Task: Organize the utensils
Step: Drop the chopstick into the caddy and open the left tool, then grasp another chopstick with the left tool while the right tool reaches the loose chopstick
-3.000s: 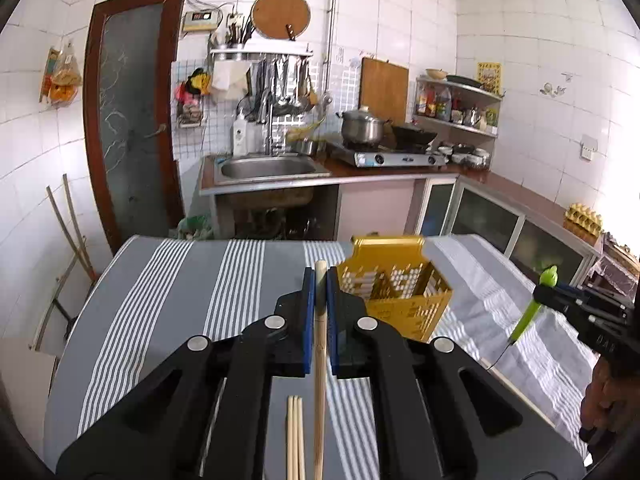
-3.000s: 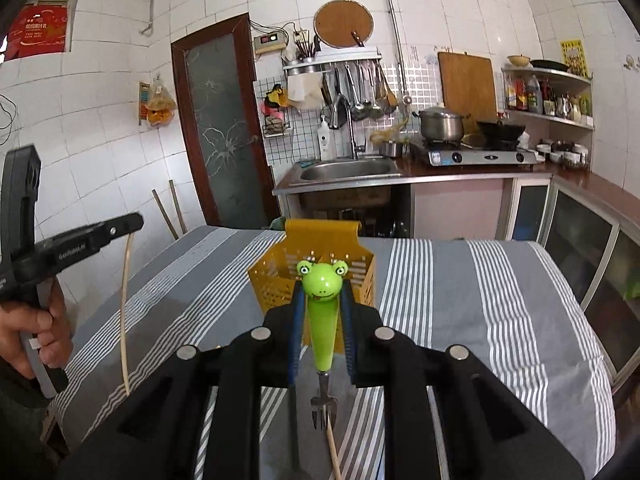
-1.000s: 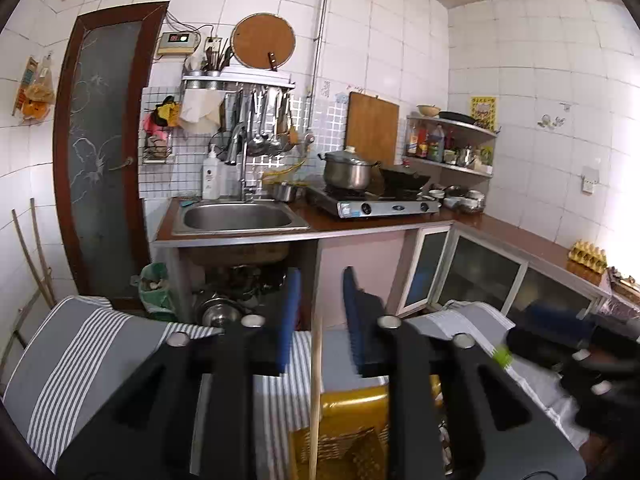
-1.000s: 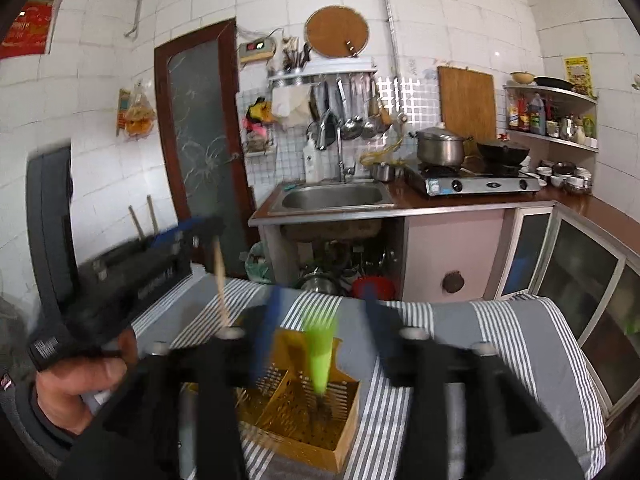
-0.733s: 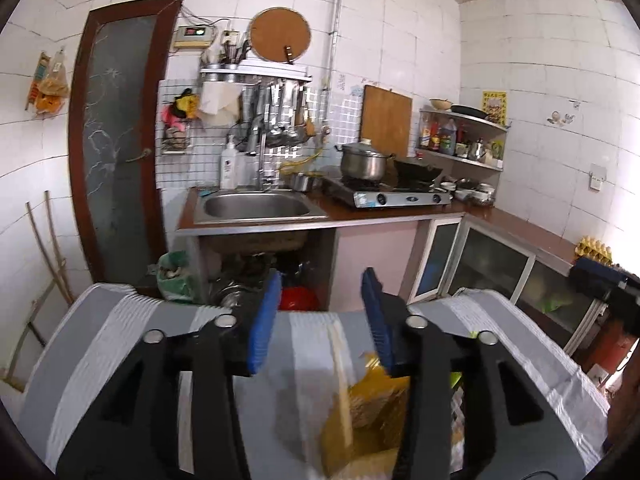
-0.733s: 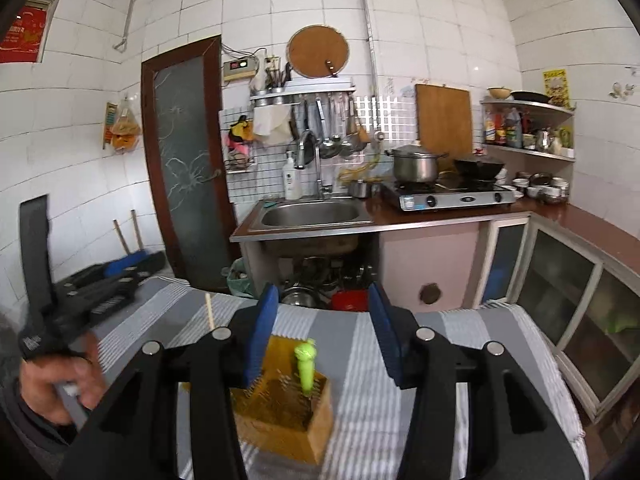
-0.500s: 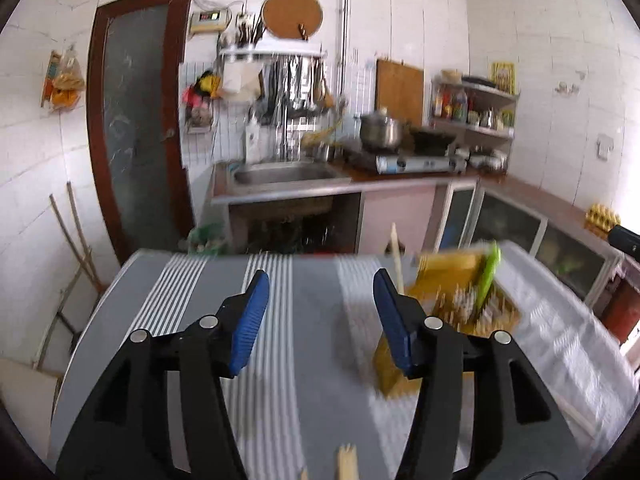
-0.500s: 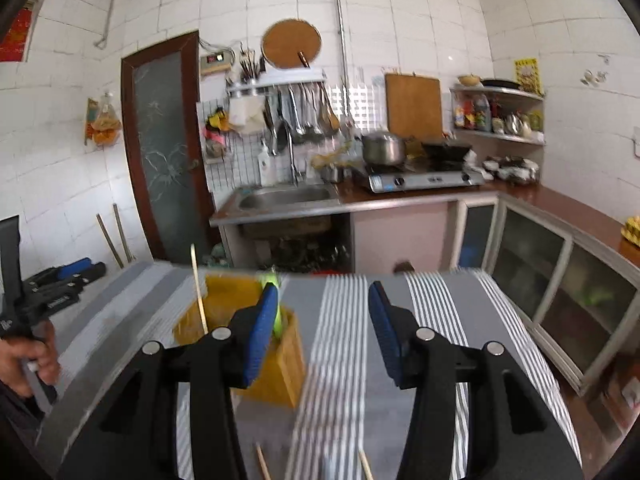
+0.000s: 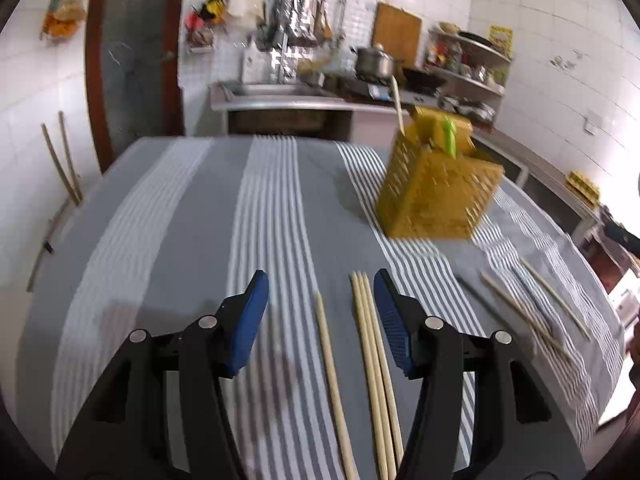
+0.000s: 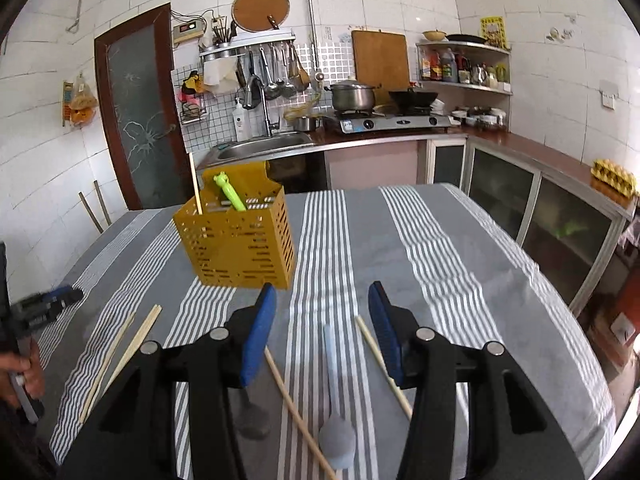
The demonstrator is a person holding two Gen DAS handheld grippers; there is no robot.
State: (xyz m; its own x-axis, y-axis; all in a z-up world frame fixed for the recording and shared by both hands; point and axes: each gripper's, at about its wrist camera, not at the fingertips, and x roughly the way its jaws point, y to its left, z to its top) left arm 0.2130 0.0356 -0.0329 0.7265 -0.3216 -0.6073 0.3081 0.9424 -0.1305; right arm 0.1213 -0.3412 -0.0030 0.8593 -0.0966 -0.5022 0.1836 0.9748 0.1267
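A yellow perforated utensil basket (image 9: 436,196) (image 10: 240,246) stands on the striped tablecloth. In it are one chopstick (image 10: 195,188) and a green frog-handled fork (image 10: 229,193). My left gripper (image 9: 320,292) is open and empty, low over several loose wooden chopsticks (image 9: 370,356). My right gripper (image 10: 322,308) is open and empty above a pale blue spoon (image 10: 333,364) with two chopsticks (image 10: 294,408) beside it. More chopsticks (image 10: 124,354) lie at the left in the right wrist view.
The grey-and-white striped table (image 10: 440,248) ends at its right edge near glass-door cabinets (image 10: 560,232). More chopsticks (image 9: 532,316) lie at the right in the left wrist view. A sink counter (image 10: 264,146) and stove stand behind the table. The left gripper also shows in the right wrist view (image 10: 40,304).
Both grippers have let go: the chopstick and the green fork now stand in the basket. Both grippers have opened, pulled back and dropped low over the utensils on the table.
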